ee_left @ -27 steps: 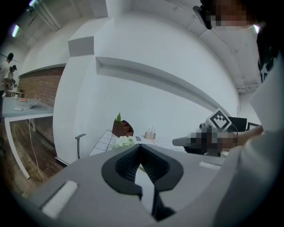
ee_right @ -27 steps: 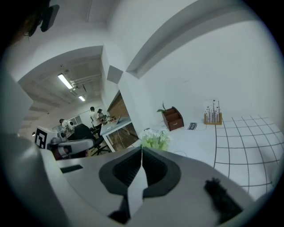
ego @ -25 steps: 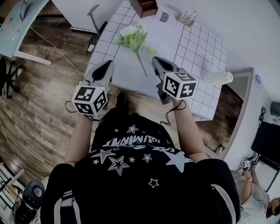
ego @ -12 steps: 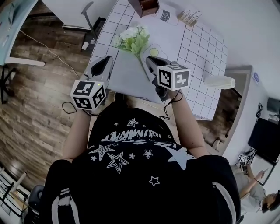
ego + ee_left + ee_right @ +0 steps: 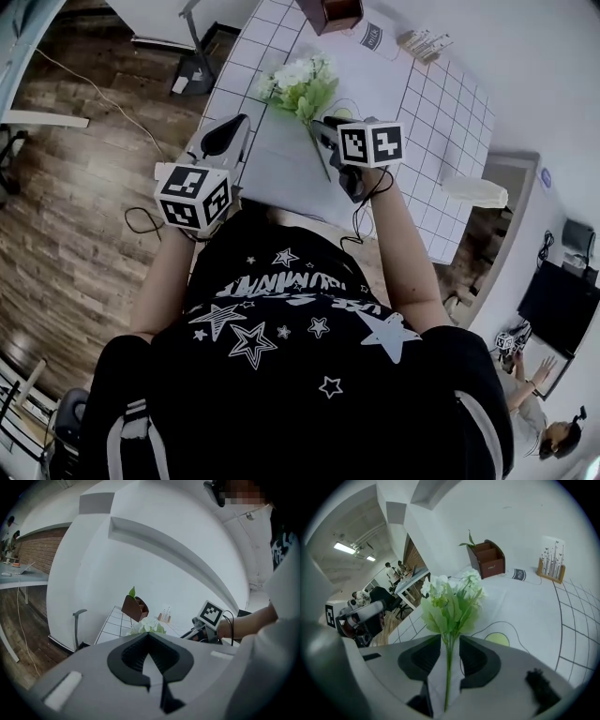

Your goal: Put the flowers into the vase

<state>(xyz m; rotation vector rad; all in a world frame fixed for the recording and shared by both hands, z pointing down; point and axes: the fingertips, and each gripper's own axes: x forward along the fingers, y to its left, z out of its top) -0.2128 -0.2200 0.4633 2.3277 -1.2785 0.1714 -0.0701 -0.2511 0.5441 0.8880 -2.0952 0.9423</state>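
The flowers lie on the white grid tablecloth: white blooms, green leaves, one thin stem toward me. My right gripper points down over that stem. In the right gripper view its jaws are opening around the stem, which runs up the gap between them without touching the pads, and the flowers stand just ahead of the right gripper. My left gripper hovers at the table's left edge, shut with nothing in it; the flowers peek over the left gripper. I cannot tell which object is the vase.
A brown wooden box stands at the far edge, with a white labelled cup and a small card stand beside it. A white ribbed object lies at the table's right edge. A green circle is drawn on the cloth.
Both grippers have moved forward toward the flowers. The right one has dropped and tipped down over the stem; the left one has shifted a little along the table's left edge.
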